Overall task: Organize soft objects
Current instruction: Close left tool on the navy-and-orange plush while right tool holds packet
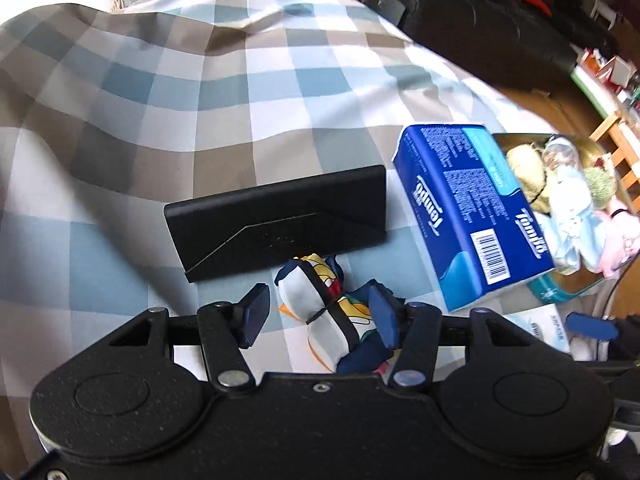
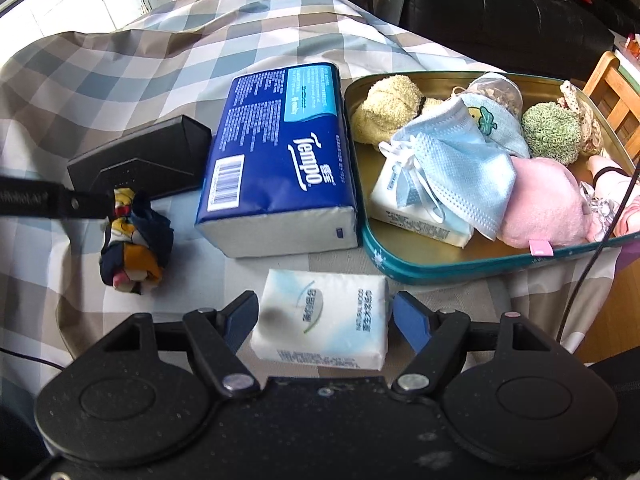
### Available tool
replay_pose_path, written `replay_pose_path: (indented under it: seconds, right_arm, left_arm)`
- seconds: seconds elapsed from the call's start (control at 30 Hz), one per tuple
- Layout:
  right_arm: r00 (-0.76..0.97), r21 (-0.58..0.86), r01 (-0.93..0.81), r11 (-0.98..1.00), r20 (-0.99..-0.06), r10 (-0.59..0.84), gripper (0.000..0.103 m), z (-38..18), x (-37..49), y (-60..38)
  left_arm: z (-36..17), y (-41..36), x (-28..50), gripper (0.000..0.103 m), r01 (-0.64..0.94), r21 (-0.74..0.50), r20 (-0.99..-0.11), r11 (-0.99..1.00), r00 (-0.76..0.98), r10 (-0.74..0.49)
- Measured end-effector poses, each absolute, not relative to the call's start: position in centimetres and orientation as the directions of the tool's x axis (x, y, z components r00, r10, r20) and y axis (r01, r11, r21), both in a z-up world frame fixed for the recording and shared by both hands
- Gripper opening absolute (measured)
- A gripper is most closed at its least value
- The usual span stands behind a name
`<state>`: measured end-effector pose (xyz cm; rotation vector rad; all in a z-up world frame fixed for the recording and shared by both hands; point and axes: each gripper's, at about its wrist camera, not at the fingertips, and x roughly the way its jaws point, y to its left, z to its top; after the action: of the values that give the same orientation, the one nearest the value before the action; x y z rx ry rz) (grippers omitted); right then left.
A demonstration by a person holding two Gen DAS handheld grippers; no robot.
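The left gripper [image 1: 320, 316] is sitting low over the checked cloth [image 1: 200, 92] covering the worktop, its blue pads spread apart around a bundled colourful cloth toy [image 1: 328, 304]. The pad on the 3 o'clock side is touching or nearly touching the bundle, while the one at 9 o'clock is standing clear of it, so nothing is being clamped. Just beyond the toy, toward 12 o'clock, a black folded case [image 1: 280, 224] is lying flat. At 2 o'clock from the toy a blue Tempo tissue pack [image 1: 468, 216] is resting, leaning against the teal tin [image 1: 552, 296].

The right gripper [image 2: 324, 316] is also standing wide open, its fingers flanking a small white tissue packet [image 2: 324, 320] without pressing on it. In the right wrist view the tin's gold-lined rim [image 2: 356, 92] is sitting at 1 o'clock from the packet, holding a yellow plush [image 2: 384, 108], a blue face mask [image 2: 456, 160], a green fuzzy ball [image 2: 552, 132], a pink plush [image 2: 544, 200] and another white packet [image 2: 404, 208].
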<state>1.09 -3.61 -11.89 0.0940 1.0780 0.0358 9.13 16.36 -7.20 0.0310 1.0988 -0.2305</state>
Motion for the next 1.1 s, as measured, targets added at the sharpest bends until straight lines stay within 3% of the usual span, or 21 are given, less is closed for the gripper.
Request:
replay_pose_path:
  seconds: [0.13, 0.37, 0.73, 0.93, 1.1]
  right_arm:
    - [0.475, 0.103, 0.023, 0.994, -0.876, 0.080, 0.074, -12.2, -0.1, -4.0]
    - [0.488, 0.113, 0.049, 0.992, -0.870, 0.075, 0.075, -12.1, -0.1, -4.9]
    - [0.468, 0.140, 0.073, 0.988, -0.879, 0.090, 0.075, -12.6, 0.5, -5.0]
    - [0.456, 0.128, 0.067, 0.990, -0.886, 0.084, 0.077, -13.1, 0.7, -4.2]
    - [0.458, 0.113, 0.052, 0.992, -0.886, 0.077, 0.078, -13.3, 0.8, -3.7]
  left_arm:
    - [-7.0, 14.8, 8.6, 0.069, 0.335, 0.016, -0.884, 0.942, 0.446, -0.143]
    - [-9.4, 12.0, 7.8, 0.070, 0.552, 0.121, -0.914, 0.825, 0.386, -0.125]
    - [-12.1, 11.8, 9.8, 0.075, 0.531, 0.091, -0.923, 0.843, 0.362, -0.128]
    - [-13.8, 10.4, 9.1, 0.096, 0.555, 0.208, -0.912, 0.806, 0.408, -0.046]
    - [-14.1, 11.5, 10.7, 0.099, 0.512, 0.093, -0.933, 0.854, 0.344, -0.105]
